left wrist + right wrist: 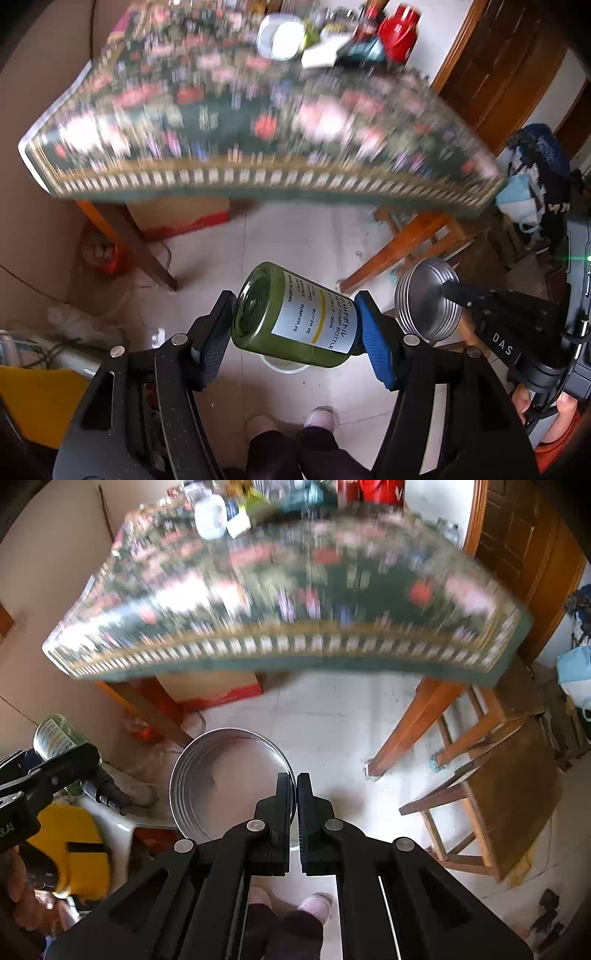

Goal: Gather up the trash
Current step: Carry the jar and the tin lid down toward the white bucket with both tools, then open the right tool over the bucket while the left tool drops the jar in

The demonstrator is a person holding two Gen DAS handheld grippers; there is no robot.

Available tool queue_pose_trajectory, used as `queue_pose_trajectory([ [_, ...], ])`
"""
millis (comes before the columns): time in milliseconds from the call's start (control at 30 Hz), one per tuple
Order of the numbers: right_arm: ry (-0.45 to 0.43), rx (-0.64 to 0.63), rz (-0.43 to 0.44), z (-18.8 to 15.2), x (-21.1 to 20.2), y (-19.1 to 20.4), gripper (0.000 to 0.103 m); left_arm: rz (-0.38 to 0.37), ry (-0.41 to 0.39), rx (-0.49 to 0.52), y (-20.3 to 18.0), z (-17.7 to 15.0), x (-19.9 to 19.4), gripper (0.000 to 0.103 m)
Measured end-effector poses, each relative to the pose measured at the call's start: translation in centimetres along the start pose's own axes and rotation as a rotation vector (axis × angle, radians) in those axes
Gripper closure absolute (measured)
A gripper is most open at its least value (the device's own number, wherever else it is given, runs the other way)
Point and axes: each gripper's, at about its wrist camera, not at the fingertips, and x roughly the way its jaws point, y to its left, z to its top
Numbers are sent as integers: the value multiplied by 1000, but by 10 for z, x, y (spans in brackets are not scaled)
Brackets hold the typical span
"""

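Observation:
My left gripper (295, 325) is shut on a green pump bottle (291, 314) with a white label, held sideways above the tiled floor. The bottle also shows at the left of the right wrist view (59, 736). My right gripper (296, 790) is shut on the rim of a round silver metal lid (229, 779). That lid also shows in the left wrist view (428, 299), just right of the bottle. Both are held in front of the table, off its top. A white round container (284, 363) shows on the floor under the bottle, mostly hidden.
A table with a floral cloth (258, 122) stands ahead, with a white bowl (280, 38), a red object (399, 29) and clutter at its far side. A wooden stool (498, 786) stands at right. A yellow object (74, 849) is at left. My feet (291, 421) are below.

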Motion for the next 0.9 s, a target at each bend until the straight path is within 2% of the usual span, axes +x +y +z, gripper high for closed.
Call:
queue_pose_trajectory([
  [300,126,-15,22,-53,146,-12,100,17,90,-19,27,-57,128,39],
  [500,166,7,52,-67,203,-18,99,3,157,-40,38,-88,194,39],
  [600,193,24,104,-72,221,-21,98,-2,179,-41,39,-98,217,39],
  [700,218,29,127,-77,233,-19,92,-8,190,-34,39,-103,232,39],
  [733,225,26,126,-78,237,-20,87,-9,194,-34,38,-104,236,39],
  [767,232,25,118,-79,240,-22,77,-11,200,-35,38,-105,241,39],
  [833,232,37,110,-82,241,-27,69,-14,208,-39,38,-105,248,39],
  [900,232,50,107,-82,239,-33,69,-21,213,-40,38,-104,253,39],
])
